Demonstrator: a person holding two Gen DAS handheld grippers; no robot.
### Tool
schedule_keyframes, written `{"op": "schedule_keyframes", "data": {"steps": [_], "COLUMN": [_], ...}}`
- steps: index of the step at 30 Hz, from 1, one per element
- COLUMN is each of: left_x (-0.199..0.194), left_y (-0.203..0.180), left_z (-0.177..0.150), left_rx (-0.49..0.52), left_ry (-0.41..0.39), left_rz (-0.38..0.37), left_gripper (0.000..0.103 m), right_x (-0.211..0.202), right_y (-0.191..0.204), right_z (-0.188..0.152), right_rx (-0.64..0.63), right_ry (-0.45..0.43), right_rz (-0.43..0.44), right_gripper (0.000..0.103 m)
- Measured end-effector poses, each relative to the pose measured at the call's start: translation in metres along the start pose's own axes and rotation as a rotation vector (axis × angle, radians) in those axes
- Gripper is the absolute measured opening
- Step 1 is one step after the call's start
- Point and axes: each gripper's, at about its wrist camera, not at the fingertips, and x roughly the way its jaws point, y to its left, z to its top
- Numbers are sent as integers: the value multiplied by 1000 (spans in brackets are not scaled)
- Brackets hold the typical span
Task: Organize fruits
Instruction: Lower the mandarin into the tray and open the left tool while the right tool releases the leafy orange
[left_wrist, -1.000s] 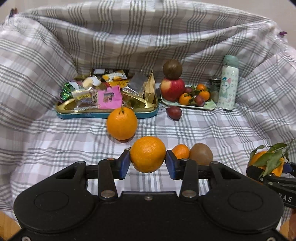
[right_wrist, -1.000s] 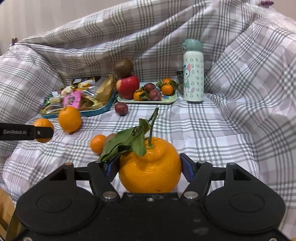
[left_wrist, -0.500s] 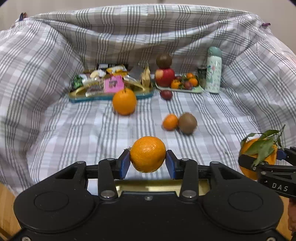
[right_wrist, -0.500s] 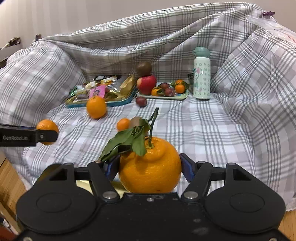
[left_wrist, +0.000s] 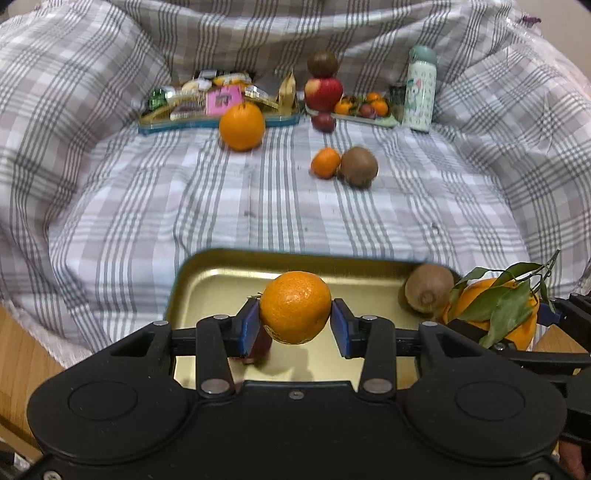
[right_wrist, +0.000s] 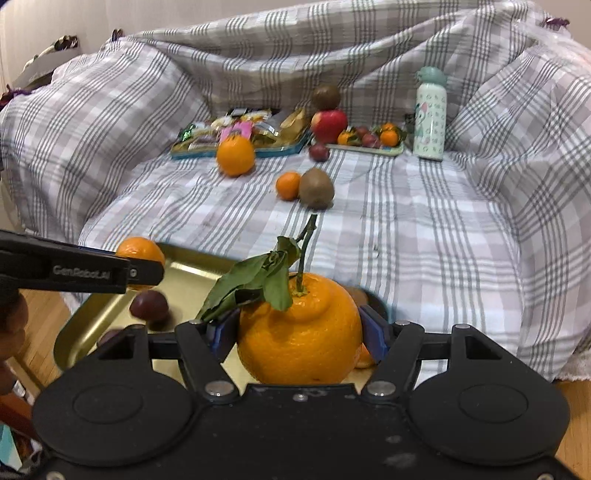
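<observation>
Left gripper: blue pads clamped on smooth, leafless mandarin, above gold tray. Right gripper: clamped on large knobbed orange with stem and leaves, over same tray. Arm lettering: "GenRobot.AI".

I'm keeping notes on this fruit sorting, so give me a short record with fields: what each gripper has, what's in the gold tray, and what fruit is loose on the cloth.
left gripper: shut on a small orange
right gripper: shut on a leafy orange
gold tray: holds a kiwi and a dark plum
loose on checked cloth: large orange, small mandarin, second kiwi, plum
</observation>
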Motion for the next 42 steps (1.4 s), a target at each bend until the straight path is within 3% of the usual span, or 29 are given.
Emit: {"op": "schedule_keyframes", "data": {"steps": [13, 26, 32, 42], "left_x": [24, 22, 12, 12], "left_y": [4, 3, -2, 0], "left_z": [-17, -20, -19, -19], "left_rx": [-24, -24, 8, -11], "left_ry": [93, 109, 60, 68], "left_rz": [57, 38, 49, 42], "left_gripper": [49, 50, 50, 50], "right_x": [25, 33, 35, 39], "right_y": [5, 4, 3, 4], "right_z": [-13, -18, -19, -21], "right_rx": [-21, -25, -21, -29], "right_ry": [97, 136, 152, 184], "right_rz": [-38, -44, -50, -47], "right_gripper": [70, 70, 70, 70]}}
